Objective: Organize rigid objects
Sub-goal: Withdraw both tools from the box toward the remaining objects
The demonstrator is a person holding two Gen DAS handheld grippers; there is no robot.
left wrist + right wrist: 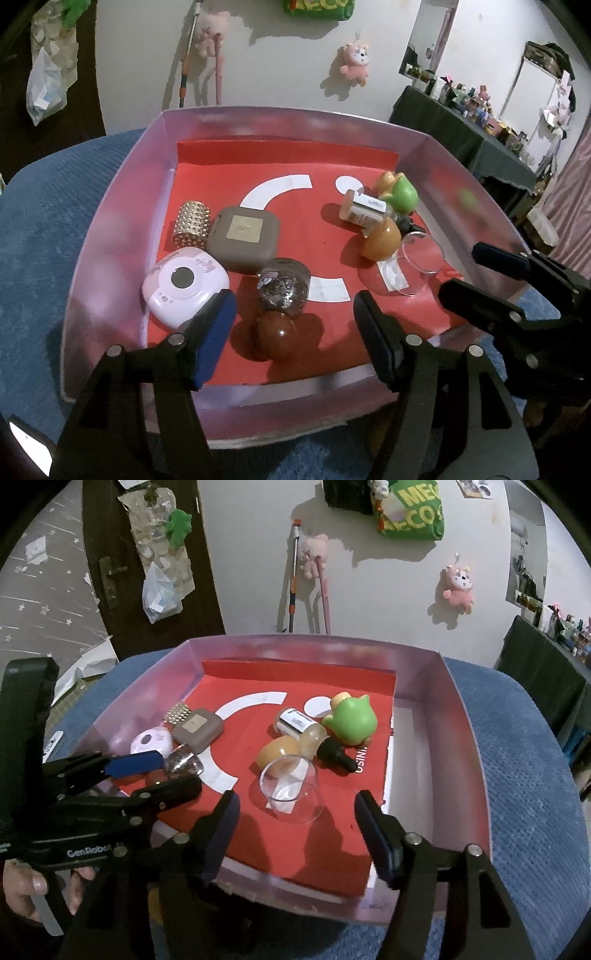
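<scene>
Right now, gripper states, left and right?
Left gripper: open, holding nothing.
Right gripper: open, holding nothing.

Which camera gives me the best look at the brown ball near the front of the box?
The left wrist view. The brown ball lies in plain sight between the open fingers of the left gripper, just in front of the glittery bottle. In the right wrist view the left gripper's fingers cover that spot, so the ball does not show.
</scene>
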